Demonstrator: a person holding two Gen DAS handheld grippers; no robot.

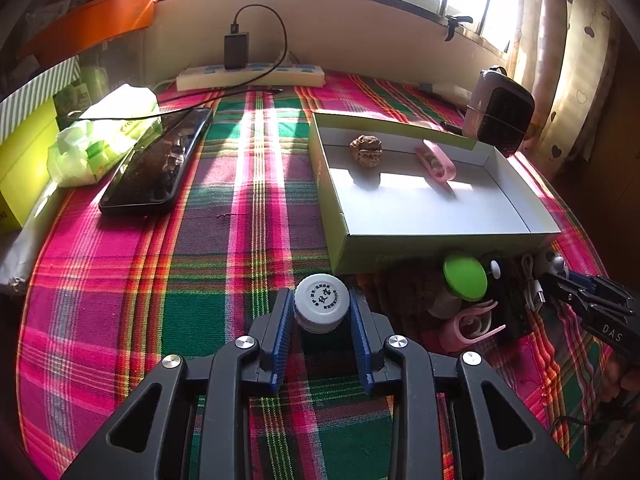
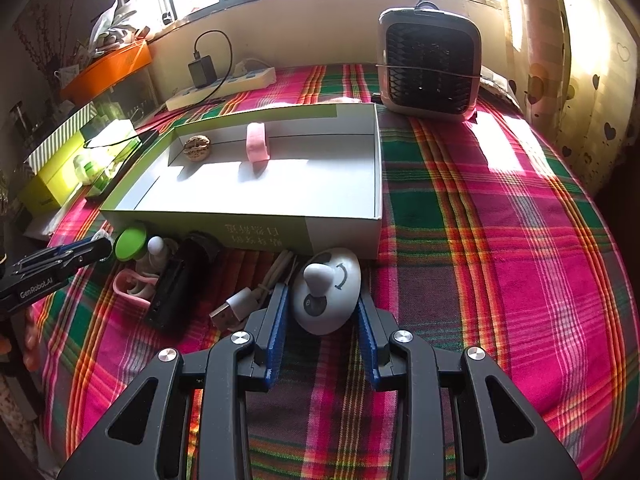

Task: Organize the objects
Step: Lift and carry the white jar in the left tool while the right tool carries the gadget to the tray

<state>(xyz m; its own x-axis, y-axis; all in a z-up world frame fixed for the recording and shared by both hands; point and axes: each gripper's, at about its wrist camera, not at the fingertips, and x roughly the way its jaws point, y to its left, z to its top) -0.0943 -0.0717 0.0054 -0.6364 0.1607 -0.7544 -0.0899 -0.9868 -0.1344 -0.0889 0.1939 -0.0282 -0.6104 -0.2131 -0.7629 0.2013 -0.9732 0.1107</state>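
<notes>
Bottle sits between left gripper fingers.

"GenRobot.AI" stands in white on the black body of the left gripper, at the left edge of the right wrist view. "DAS" is legible on the right gripper, far right in the left wrist view. The bottle cap and the near wall of the box carry Chinese print too small to read.
</notes>
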